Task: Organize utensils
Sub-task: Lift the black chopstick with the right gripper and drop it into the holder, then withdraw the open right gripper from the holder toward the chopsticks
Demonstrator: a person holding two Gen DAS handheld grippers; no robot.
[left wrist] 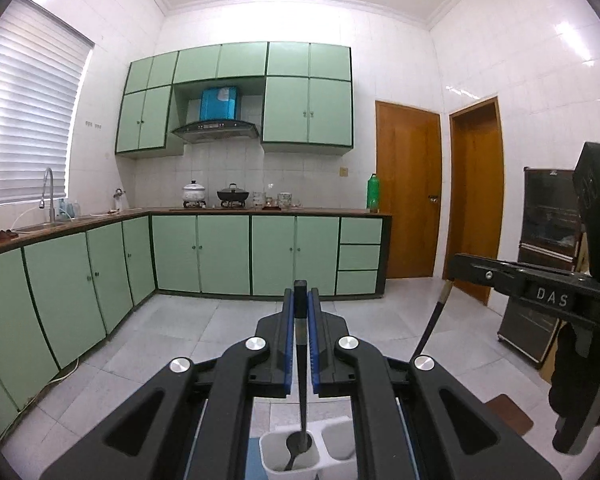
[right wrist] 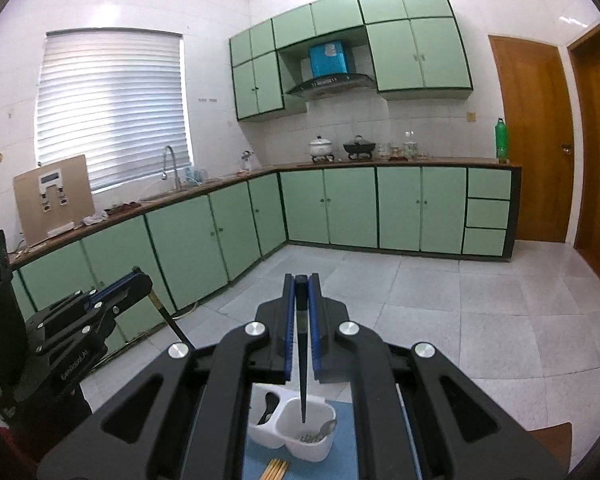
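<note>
Left gripper point(left wrist: 301, 300): matte black linkage arms with triangular cut-outs, four round silver pivot caps, fingers point(left wrist: 287, 344) lined with ribbed blue pads. Right gripper point(right wrist: 301, 292): same build, black arms, silver caps, blue-padded fingers point(right wrist: 314, 340). Seen from left wrist, right unit carries white "DAS" lettering, small silver screws, black box housing with green light. Left unit's side bears faint white lettering.
</note>
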